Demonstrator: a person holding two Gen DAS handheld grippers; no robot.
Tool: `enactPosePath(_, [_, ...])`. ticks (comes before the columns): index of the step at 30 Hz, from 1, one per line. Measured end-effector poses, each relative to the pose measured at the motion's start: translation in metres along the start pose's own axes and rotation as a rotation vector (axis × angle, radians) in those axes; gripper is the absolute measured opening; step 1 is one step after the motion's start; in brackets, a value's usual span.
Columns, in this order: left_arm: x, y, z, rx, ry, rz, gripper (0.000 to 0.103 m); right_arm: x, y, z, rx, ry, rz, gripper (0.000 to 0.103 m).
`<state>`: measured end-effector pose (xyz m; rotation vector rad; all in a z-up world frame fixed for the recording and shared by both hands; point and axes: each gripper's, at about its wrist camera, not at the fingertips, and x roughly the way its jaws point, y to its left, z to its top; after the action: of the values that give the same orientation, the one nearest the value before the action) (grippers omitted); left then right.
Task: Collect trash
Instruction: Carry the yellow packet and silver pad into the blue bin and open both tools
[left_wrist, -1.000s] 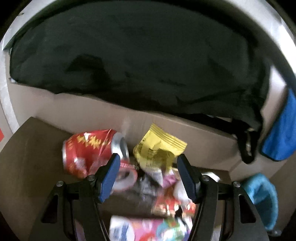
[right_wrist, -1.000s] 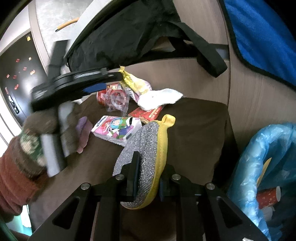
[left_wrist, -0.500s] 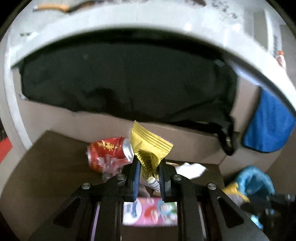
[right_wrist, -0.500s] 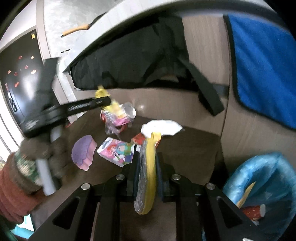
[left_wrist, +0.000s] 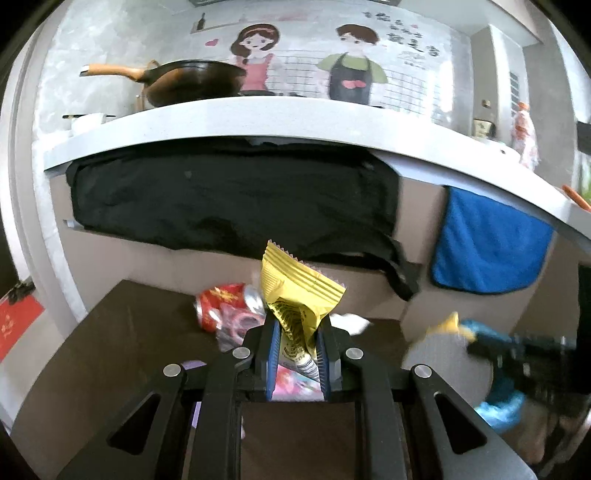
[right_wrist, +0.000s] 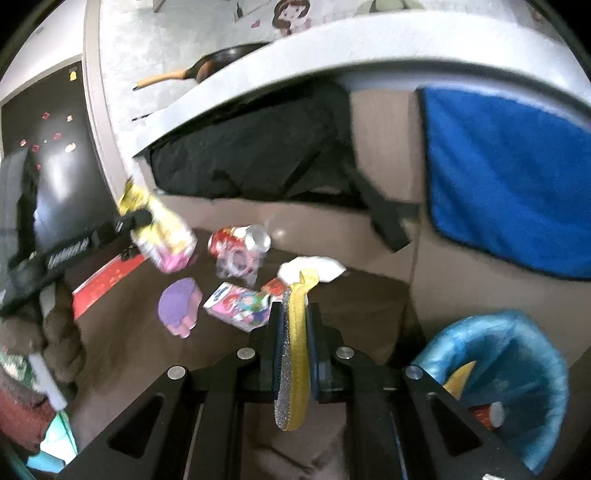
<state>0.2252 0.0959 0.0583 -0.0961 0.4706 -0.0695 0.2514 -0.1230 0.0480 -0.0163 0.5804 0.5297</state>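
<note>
My left gripper (left_wrist: 295, 332) is shut on a yellow snack wrapper (left_wrist: 295, 295) and holds it above the dark brown table (left_wrist: 129, 332); the wrapper also shows in the right wrist view (right_wrist: 155, 229). My right gripper (right_wrist: 295, 321) is shut on a yellow and silver scouring sponge (right_wrist: 293, 362), held on edge above the table. On the table lie a crushed red can (right_wrist: 236, 240), a pink carton (right_wrist: 240, 306), a purple sponge (right_wrist: 179, 306) and a white tissue (right_wrist: 314, 267).
A bin lined with a blue bag (right_wrist: 517, 369) stands at the table's right, with trash inside. A black bag (left_wrist: 229, 199) and a blue towel (left_wrist: 487, 251) hang under the grey counter (left_wrist: 258, 114). A wok (left_wrist: 192, 81) sits on the counter.
My left gripper closed on the yellow wrapper and lifted it off the table. My right gripper rose with the sponge, turned it on edge and drew back.
</note>
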Motion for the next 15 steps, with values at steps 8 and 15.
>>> enactPosePath(8, [0.005,-0.086,-0.019,0.054,0.057,-0.178,0.018,-0.059,-0.032,0.004,-0.056,-0.085,-0.19,0.011])
enactPosePath(15, [0.044,-0.178,-0.028,0.121,0.13,-0.32,0.018,-0.097,-0.097,-0.022,-0.004,-0.1,-0.332,0.011])
